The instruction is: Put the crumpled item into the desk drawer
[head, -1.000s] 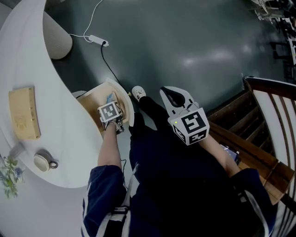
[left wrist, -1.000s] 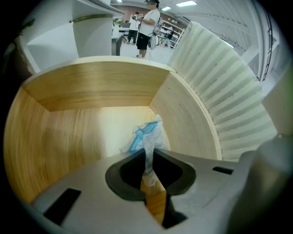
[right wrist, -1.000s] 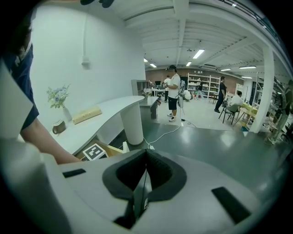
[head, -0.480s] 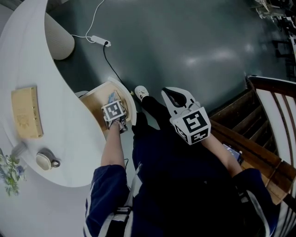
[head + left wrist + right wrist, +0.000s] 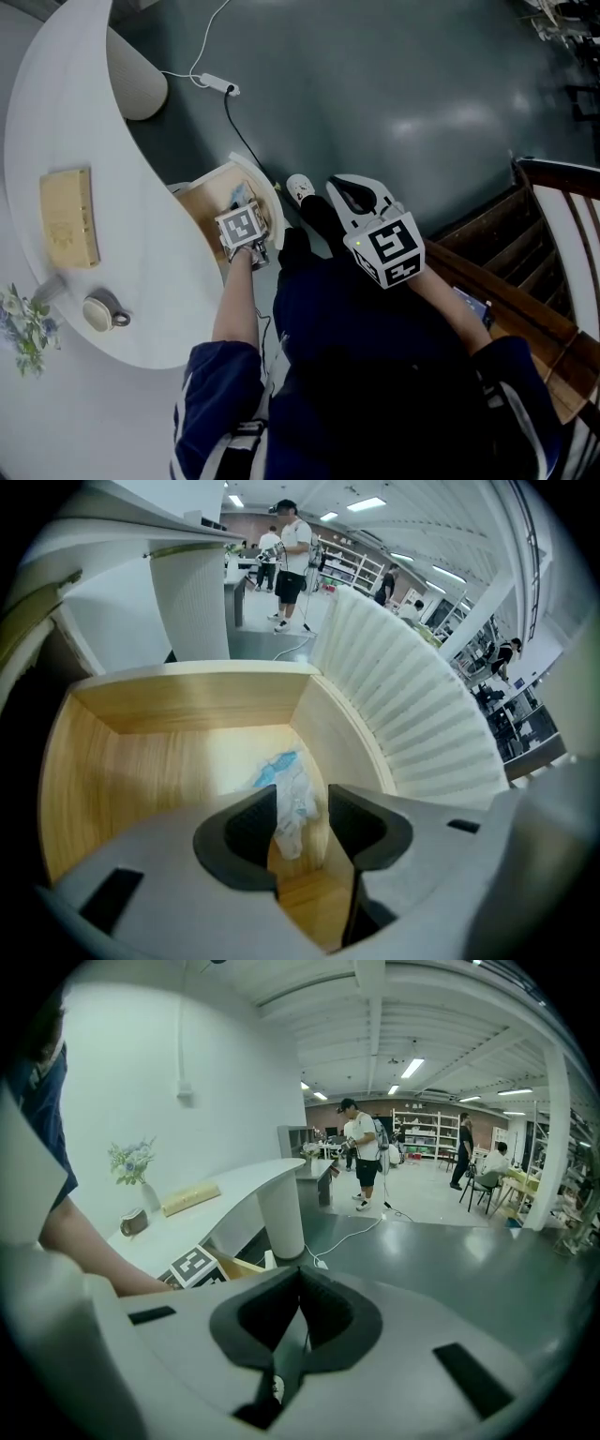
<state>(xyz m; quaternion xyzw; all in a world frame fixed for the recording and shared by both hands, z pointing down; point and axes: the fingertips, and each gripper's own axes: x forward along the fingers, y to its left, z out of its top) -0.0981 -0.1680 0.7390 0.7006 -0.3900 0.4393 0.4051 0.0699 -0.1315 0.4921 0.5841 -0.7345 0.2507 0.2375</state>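
Note:
The crumpled item (image 5: 292,794), white with blue patches, hangs inside the open wooden desk drawer (image 5: 187,705) near its right wall. It sits between the fingers of my left gripper (image 5: 300,810), whose jaws are opening and stand apart around it. In the head view the left gripper (image 5: 244,208) reaches down into the drawer (image 5: 202,195) under the white desk (image 5: 141,187), and a bit of the crumpled item (image 5: 238,193) shows beyond the marker cube. My right gripper (image 5: 348,190) hovers above the person's lap, shut on nothing, its fingertips (image 5: 300,1277) touching.
On the desk lie a wooden block (image 5: 67,217), a mug (image 5: 101,312) and a small vase of flowers (image 5: 28,328). A white power cable (image 5: 214,82) runs over the dark floor. Wooden furniture (image 5: 553,262) stands at the right. People stand far off (image 5: 363,1152).
The left gripper has stayed over the open drawer and reached slightly further into it. The right gripper has held its place above the lap.

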